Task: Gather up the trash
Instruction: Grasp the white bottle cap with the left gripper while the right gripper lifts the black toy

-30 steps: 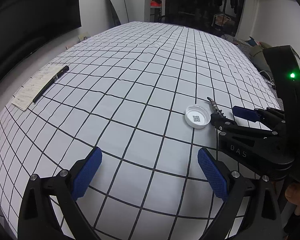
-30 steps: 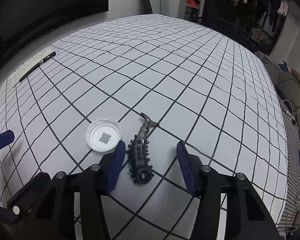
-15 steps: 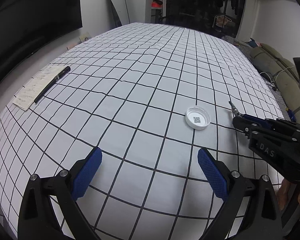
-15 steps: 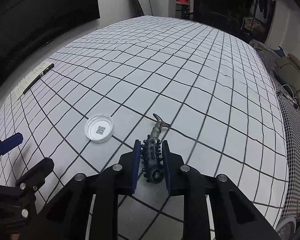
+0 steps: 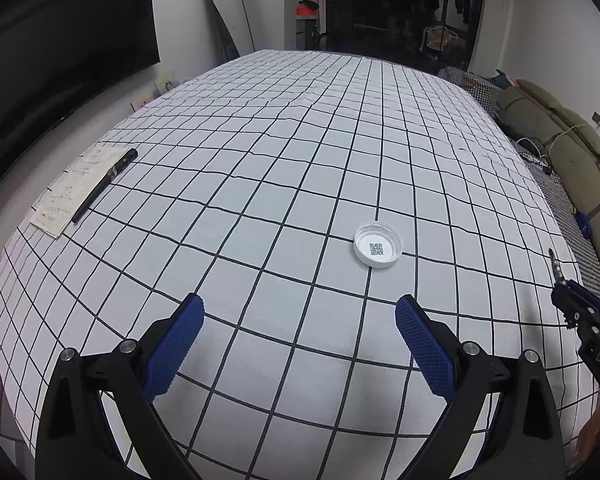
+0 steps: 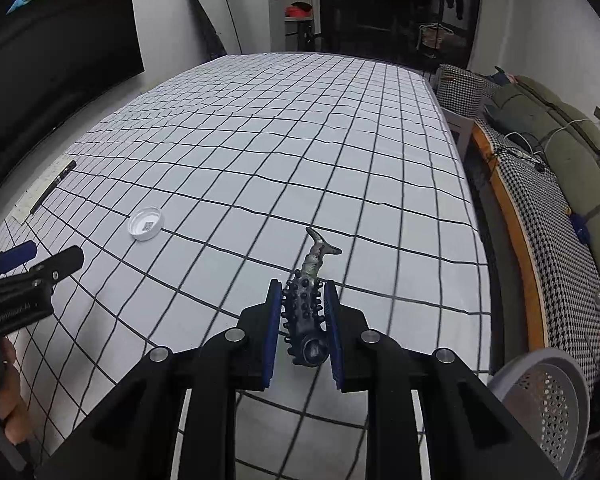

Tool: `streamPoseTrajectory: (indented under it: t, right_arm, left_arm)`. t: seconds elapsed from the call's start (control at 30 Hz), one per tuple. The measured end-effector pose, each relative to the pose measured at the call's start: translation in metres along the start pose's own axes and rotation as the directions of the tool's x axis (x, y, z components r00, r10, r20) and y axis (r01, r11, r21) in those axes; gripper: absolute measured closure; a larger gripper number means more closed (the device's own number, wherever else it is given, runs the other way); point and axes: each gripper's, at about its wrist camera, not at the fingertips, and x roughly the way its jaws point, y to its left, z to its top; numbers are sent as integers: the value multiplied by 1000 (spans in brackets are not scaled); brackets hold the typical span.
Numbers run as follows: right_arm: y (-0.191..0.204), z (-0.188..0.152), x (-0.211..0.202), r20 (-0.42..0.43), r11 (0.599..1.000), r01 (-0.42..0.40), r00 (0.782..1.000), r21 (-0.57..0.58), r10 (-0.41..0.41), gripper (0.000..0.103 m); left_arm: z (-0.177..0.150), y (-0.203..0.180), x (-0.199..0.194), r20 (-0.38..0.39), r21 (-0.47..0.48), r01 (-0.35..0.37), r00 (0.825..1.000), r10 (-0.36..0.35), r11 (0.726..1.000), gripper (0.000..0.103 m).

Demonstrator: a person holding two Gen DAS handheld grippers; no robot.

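- The right gripper (image 6: 303, 322) had its blue fingers (image 6: 273, 320) clamped on a dark, studded, fish-shaped rubber piece (image 6: 306, 312).
- The left gripper (image 5: 298, 346) held its fingers apart above the grid-patterned tabletop (image 5: 260, 184), near a white round plastic lid (image 5: 378, 244).

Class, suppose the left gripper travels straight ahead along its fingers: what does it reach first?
Probably the checked cloth itself; the left gripper points down at it. The white cap lies right of that line, though depth is unclear.
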Motion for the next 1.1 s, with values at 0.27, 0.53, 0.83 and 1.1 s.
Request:
streamPoseTrajectory:
  t: [0.27,0.53,0.83,1.1]
  right_arm:
    - [-22,-18,-19,15,998,0,1000,57,0,82]
    - [-42,-24,-23,25,994,-7,1000,105,4,82]
    - [-43,-29,-20,14,993,-24,1000,117,22,82]
    - [-47,-32,-19,7,991,-30,1000,132,29,82]
  left_arm:
    - [17,-23,21,-32,27,-15,999,16,1000,8]
    - [30,-36,59,-104,45,-30,994,35,999,8]
    - [34,-42,78,-123,35,-21,992,25,999,16]
    - [31,-50,67,-110,53,42,993,-36,998,64]
